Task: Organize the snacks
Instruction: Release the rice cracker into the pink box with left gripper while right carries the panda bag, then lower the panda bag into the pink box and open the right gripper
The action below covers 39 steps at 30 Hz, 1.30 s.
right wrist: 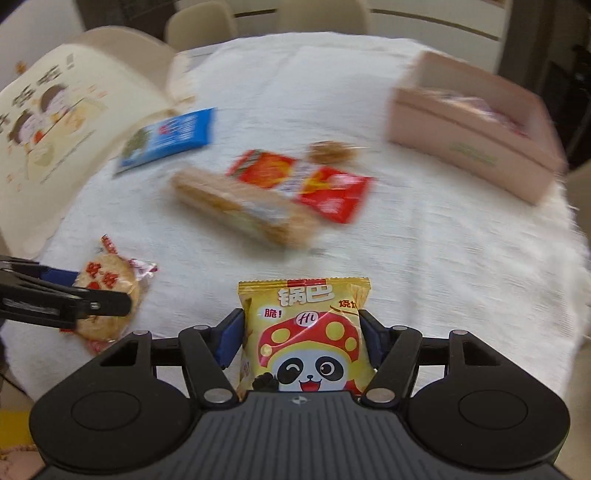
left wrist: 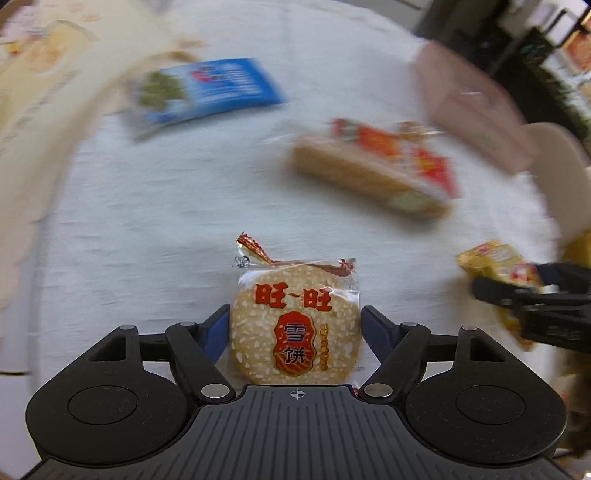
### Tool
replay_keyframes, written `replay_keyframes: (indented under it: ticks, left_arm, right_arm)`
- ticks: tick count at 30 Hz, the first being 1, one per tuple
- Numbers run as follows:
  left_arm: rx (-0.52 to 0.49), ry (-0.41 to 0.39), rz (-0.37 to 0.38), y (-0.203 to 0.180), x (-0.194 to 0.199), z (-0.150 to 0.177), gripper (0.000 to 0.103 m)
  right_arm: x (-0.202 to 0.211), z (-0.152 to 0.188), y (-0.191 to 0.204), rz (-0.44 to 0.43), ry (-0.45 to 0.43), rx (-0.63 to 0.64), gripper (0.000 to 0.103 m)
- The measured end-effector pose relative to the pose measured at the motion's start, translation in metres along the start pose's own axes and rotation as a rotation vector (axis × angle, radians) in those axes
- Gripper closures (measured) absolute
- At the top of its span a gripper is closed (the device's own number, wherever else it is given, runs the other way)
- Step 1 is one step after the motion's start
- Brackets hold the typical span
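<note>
Gripping a round rice cracker [left wrist: 295, 325] in its clear wrapper, the left gripper [left wrist: 293, 328] has its blue pads [left wrist: 214, 332] against the cracker's two sides, at a middling width. The cracker stands with its printed face toward the camera; the crimped, torn wrapper end points away from the gripper, up in the left wrist view. The same cracker [right wrist: 107, 295] shows at the left edge of the right wrist view, held above the cloth.

The right gripper [right wrist: 301, 336] clamps a yellow panda-print snack pouch [right wrist: 306, 336] between its blue pads [right wrist: 231, 339], also at a middling width. The pouch's long axis runs along the fingers, with its sealed top edge pointing away from the gripper. In the left wrist view this pouch [left wrist: 495, 266] appears at the right edge, between the black fingers of the right gripper.

One table covered by a white cloth [right wrist: 424, 240] lies below both grippers. On it, blurred by motion, lie:
- one blue flat packet [right wrist: 170, 138], toward the far left;
- one long tan biscuit pack [right wrist: 236, 206], lying diagonally near the middle;
- two red packets [right wrist: 299, 181], touching the biscuit pack's far side;
- one small brown round snack [right wrist: 330, 151], just beyond the red packets.

One pink box [right wrist: 469, 151] stands open at the far right of the table. One cream container with cartoon print [right wrist: 62, 122] stands at the left edge. Pale chairs [right wrist: 199, 22] stand beyond the table.
</note>
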<state>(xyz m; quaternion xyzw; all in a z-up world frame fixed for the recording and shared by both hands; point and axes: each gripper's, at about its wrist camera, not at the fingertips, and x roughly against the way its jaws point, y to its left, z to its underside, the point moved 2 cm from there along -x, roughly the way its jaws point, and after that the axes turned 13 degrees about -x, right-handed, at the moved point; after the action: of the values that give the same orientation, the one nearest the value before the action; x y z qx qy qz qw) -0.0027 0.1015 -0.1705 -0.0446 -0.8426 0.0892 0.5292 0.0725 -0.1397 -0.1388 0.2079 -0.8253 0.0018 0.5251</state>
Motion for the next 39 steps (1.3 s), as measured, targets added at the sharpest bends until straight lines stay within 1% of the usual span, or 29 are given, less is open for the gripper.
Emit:
replay_keyframes:
  ticks: [1, 4, 6, 8, 11, 13, 14, 15, 16, 17, 18, 19, 20, 22, 24, 25, 27, 30, 31, 32, 34, 36, 37, 39]
  left_arm:
    - [-0.008, -0.012, 0.039, -0.007, 0.001, -0.006, 0.023]
    - [-0.082, -0.049, 0.098, -0.036, 0.008, -0.033, 0.023]
    - [-0.109, -0.099, 0.153, -0.055, 0.016, -0.060, 0.023]
    - [-0.122, -0.178, 0.196, -0.073, 0.028, -0.097, 0.023]
    - [-0.162, -0.291, 0.214, -0.100, 0.045, -0.164, 0.023]
    - [-0.188, -0.346, 0.241, -0.117, 0.047, -0.210, 0.022]
    - [-0.193, -0.347, 0.273, -0.125, 0.039, -0.236, 0.022]
    - [-0.183, -0.326, 0.299, -0.129, 0.027, -0.258, 0.021]
    - [-0.154, -0.309, 0.308, -0.131, 0.012, -0.277, 0.023]
    - [-0.110, -0.305, 0.302, -0.131, -0.004, -0.291, 0.025]
    - [-0.075, -0.306, 0.301, -0.131, -0.015, -0.299, 0.027]
    - [-0.045, -0.305, 0.319, -0.130, -0.025, -0.304, 0.028]
    - [-0.008, -0.314, 0.349, -0.128, -0.031, -0.304, 0.028]
    - [0.062, -0.359, 0.397, -0.122, -0.034, -0.297, 0.028]
    - [0.112, -0.387, 0.398, -0.115, -0.032, -0.289, 0.028]
    - [0.134, -0.389, 0.377, -0.111, -0.031, -0.283, 0.028]
    - [0.170, -0.378, 0.323, -0.106, -0.030, -0.277, 0.028]
    - [0.219, -0.348, 0.257, -0.097, -0.026, -0.262, 0.028]
    - [0.234, -0.335, 0.233, -0.093, -0.025, -0.256, 0.028]
    - [0.249, -0.325, 0.201, -0.088, -0.024, -0.250, 0.028]
    - [0.275, -0.314, 0.127, -0.076, -0.015, -0.234, 0.028]
    - [0.300, -0.319, 0.044, -0.059, -0.003, -0.219, 0.028]
    - [0.315, -0.325, 0.003, -0.049, 0.004, -0.209, 0.028]
    - [0.352, -0.316, -0.072, -0.024, 0.011, -0.186, 0.028]
  right_arm:
    - [0.006, -0.002, -0.009, 0.018, -0.012, -0.016, 0.038]
    - [0.025, -0.008, -0.036, 0.051, -0.049, -0.058, 0.038]
    - [0.039, -0.014, -0.053, 0.063, -0.079, -0.083, 0.038]
    - [0.056, -0.021, -0.067, 0.066, -0.120, -0.100, 0.038]
    - [0.078, -0.033, -0.084, 0.068, -0.184, -0.106, 0.038]
    - [0.088, -0.040, -0.092, 0.077, -0.224, -0.102, 0.038]
    - [0.091, -0.043, -0.096, 0.082, -0.239, -0.100, 0.038]
    - [0.093, -0.046, -0.100, 0.087, -0.249, -0.100, 0.038]
    - [0.094, -0.049, -0.104, 0.091, -0.253, -0.102, 0.038]
    - [0.095, -0.052, -0.108, 0.095, -0.253, -0.104, 0.038]
    - [0.097, -0.053, -0.113, 0.098, -0.254, -0.105, 0.038]
    - [0.100, -0.054, -0.118, 0.100, -0.260, -0.103, 0.038]
    - [0.103, -0.054, -0.122, 0.108, -0.269, -0.102, 0.038]
    - [0.113, -0.057, -0.134, 0.121, -0.296, -0.097, 0.038]
    - [0.119, -0.066, -0.146, 0.122, -0.319, -0.087, 0.038]
    - [0.121, -0.076, -0.151, 0.116, -0.327, -0.084, 0.038]
    - [0.124, -0.105, -0.157, 0.078, -0.350, -0.076, 0.038]
    - [0.121, -0.172, -0.155, 0.002, -0.395, -0.063, 0.037]
    - [0.116, -0.198, -0.153, -0.018, -0.394, -0.055, 0.029]
    - [0.106, -0.223, -0.152, -0.034, -0.372, -0.040, 0.018]
    - [0.089, -0.258, -0.152, -0.042, -0.340, -0.018, 0.017]
    - [0.081, -0.272, -0.158, -0.044, -0.356, -0.031, 0.017]
    - [0.076, -0.273, -0.163, -0.073, -0.353, -0.033, 0.017]
    - [0.059, -0.270, -0.169, -0.123, -0.317, -0.049, 0.017]
